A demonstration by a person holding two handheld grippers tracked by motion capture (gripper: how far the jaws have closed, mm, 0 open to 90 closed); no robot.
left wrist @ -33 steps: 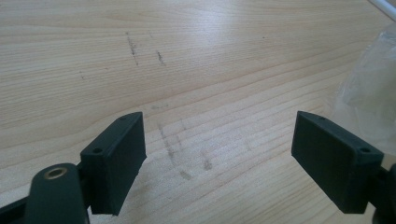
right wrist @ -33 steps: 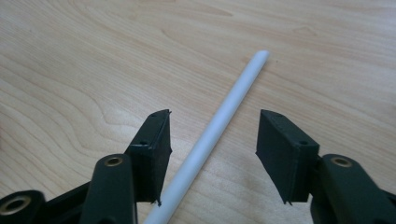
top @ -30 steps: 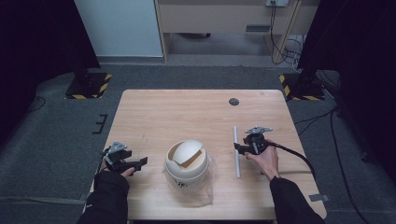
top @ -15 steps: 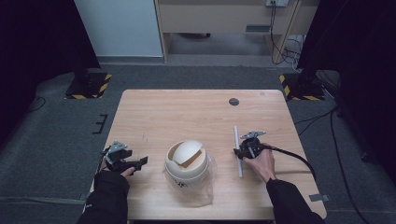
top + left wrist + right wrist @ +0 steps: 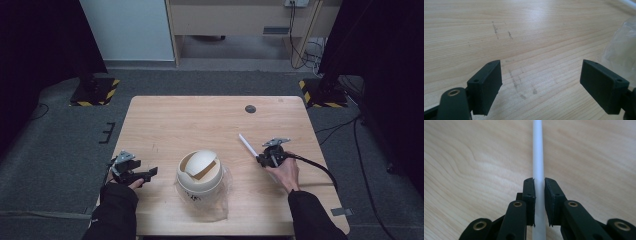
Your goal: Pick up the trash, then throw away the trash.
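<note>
High view: the right gripper [image 5: 265,159], right of centre, has its jaws clamped on a thin white rod [image 5: 247,145] that angles toward the upper left over the table [image 5: 200,120]. The left gripper [image 5: 134,173], at lower left, rests with jaws wide apart and empty. A white domed bin [image 5: 199,172] in a clear bag [image 5: 222,200] sits at lower centre. Risk: the narrow, smooth rod may pivot or slip between the pads, since it is held near one end and its long free length adds leverage.
</note>
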